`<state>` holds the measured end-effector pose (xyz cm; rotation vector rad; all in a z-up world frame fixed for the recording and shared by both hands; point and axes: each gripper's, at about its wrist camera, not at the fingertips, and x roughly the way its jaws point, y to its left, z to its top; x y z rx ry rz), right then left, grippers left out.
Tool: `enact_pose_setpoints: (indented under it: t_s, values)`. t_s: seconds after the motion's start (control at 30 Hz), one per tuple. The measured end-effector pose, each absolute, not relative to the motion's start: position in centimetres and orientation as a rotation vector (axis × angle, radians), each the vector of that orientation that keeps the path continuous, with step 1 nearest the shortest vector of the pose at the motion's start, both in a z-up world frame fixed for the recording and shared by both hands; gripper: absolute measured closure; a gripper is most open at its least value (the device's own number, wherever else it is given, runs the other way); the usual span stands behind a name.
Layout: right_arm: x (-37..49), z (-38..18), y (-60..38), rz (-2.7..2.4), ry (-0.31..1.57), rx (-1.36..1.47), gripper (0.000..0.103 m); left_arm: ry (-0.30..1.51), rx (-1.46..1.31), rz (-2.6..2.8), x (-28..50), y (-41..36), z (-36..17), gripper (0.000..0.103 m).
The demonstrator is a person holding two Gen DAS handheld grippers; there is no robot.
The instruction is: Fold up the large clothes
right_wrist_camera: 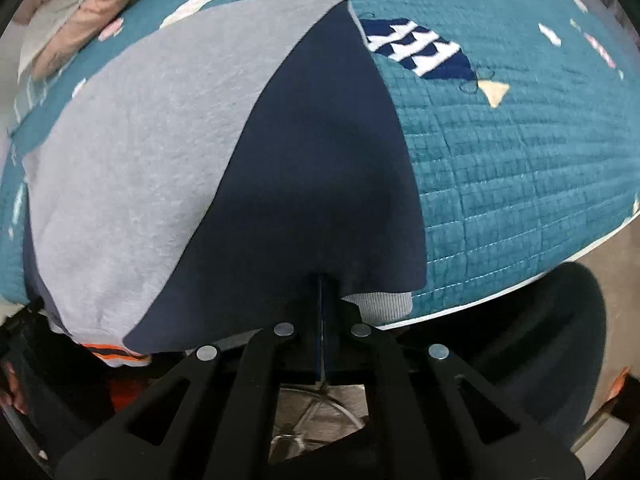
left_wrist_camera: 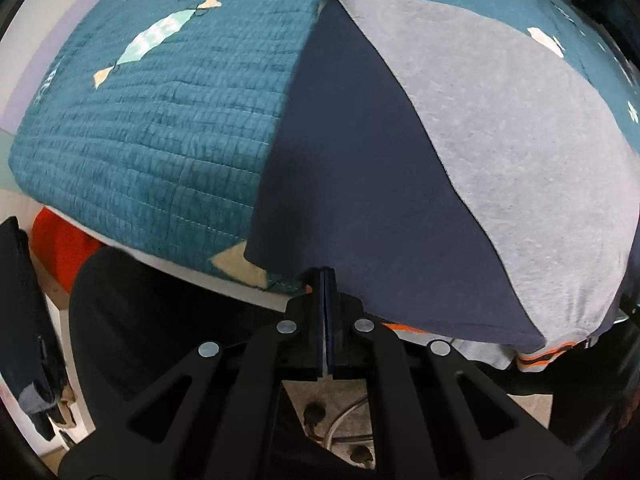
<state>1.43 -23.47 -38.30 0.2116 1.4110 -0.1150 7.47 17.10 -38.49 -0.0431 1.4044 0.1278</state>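
We have both tools clenched on the near hem of the sweatshirt (left_wrist_camera: pixel 500 140), one at each side of it. The left tool (left_wrist_camera: pixel 325 276) pinches the navy fabric at about 6 o'clock in its view, and the right tool (right_wrist_camera: pixel 322 280) does the same in its own. The sweatshirt lies on the teal quilt (left_wrist_camera: pixel 160 120) of the bed, its gray body spreading toward 12 o'clock and its near edge hanging over the bed's front rim. A navy panel runs up from each grip, so we judge the step in hand to be carrying this near edge up and over toward the far end for a fold across the body.

To do it well, we should keep both grips firm and lift together, so the hem stays straight and taut between the tools. We should move at one pace toward 12 o'clock, keeping the tools level with each other, or the fold line will slant. The gray cuff (right_wrist_camera: pixel 380 304) just beside the right tool, toward 4 o'clock, may trail loose; we should watch that it tucks under and does not bunch. We should lay the edge down flat before releasing.
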Motion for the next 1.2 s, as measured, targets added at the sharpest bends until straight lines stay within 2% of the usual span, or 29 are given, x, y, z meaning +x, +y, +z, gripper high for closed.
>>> enact_pose_setpoints:
  t_s: [0.1, 0.17, 0.23, 0.3, 0.33, 0.37, 0.43, 0.47, 0.57, 0.67, 0.83, 0.97, 1.0, 1.1, 1.2]
  values:
    - [1.4, -37.9, -23.9, -0.108, 1.418, 0.230, 0.103, 1.408, -0.027, 0.137, 7.8, 16.7, -38.2, 0.101]
    - [1.2, -37.0, -24.8, -0.078, 1.419, 0.317, 0.097, 1.400, -0.019, 0.119, 7.8, 16.6, -37.6, 0.101]
    - [1.2, -35.5, -25.9, -0.112, 1.395, 0.346, 0.097, 1.392, -0.014, 0.103, 7.3, 16.6, -36.7, 0.100]
    - [1.2, -34.3, -26.7, -0.110, 1.361, 0.385, 0.096, 1.395, 0.001, 0.112, 7.2, 16.4, -35.8, 0.088]
    - [1.1, -33.7, -27.2, -0.099, 1.343, 0.418, 0.086, 1.390, 0.006, 0.111, 7.1, 16.1, -35.2, 0.085]
    - [0.8, -33.4, -27.5, -0.101, 1.336, 0.434, 0.065, 1.381, 0.003, 0.103, 7.0, 15.9, -34.7, 0.080]
    - [0.9, -33.0, -28.1, -0.141, 1.324, 0.425, 0.034, 1.372, -0.001, 0.090, 6.7, 15.4, -33.9, 0.067]
    - [1.0, -33.1, -28.8, -0.168, 1.325, 0.424, 0.034, 1.368, -0.001, 0.087, 6.7, 15.1, -33.6, 0.061]
    - [1.4, -33.8, -29.8, -0.149, 1.358, 0.486, 0.034, 1.364, -0.003, 0.066, 6.6, 14.7, -33.1, 0.061]
    - [2.4, -34.7, -30.5, -0.098, 1.382, 0.541, 0.034, 1.371, -0.022, 0.049, 7.0, 13.6, -33.2, 0.052]
    - [3.1, -37.5, -31.5, -0.027, 1.439, 0.675, 0.034, 1.390, -0.023, 0.006, 7.4, 11.7, -33.8, 0.052]
    - [3.0, -38.7, -32.7, 0.014, 1.412, 0.816, 0.032, 1.410, -0.018, -0.026, 7.8, 10.3, -34.4, 0.050]
    - [2.7, -38.7, -33.1, 0.034, 1.398, 0.871, 0.034, 1.417, -0.019, -0.030, 7.8, 10.1, -34.5, 0.050]
    - [1.9, -38.7, -33.7, 0.098, 1.408, 0.946, 0.054, 1.445, -0.011, -0.023, 7.7, 9.6, -35.3, 0.050]
    - [1.3, -38.8, -34.1, 0.167, 1.384, 1.040, 0.056, 1.468, -0.003, -0.019, 7.6, 9.4, -35.9, 0.050]
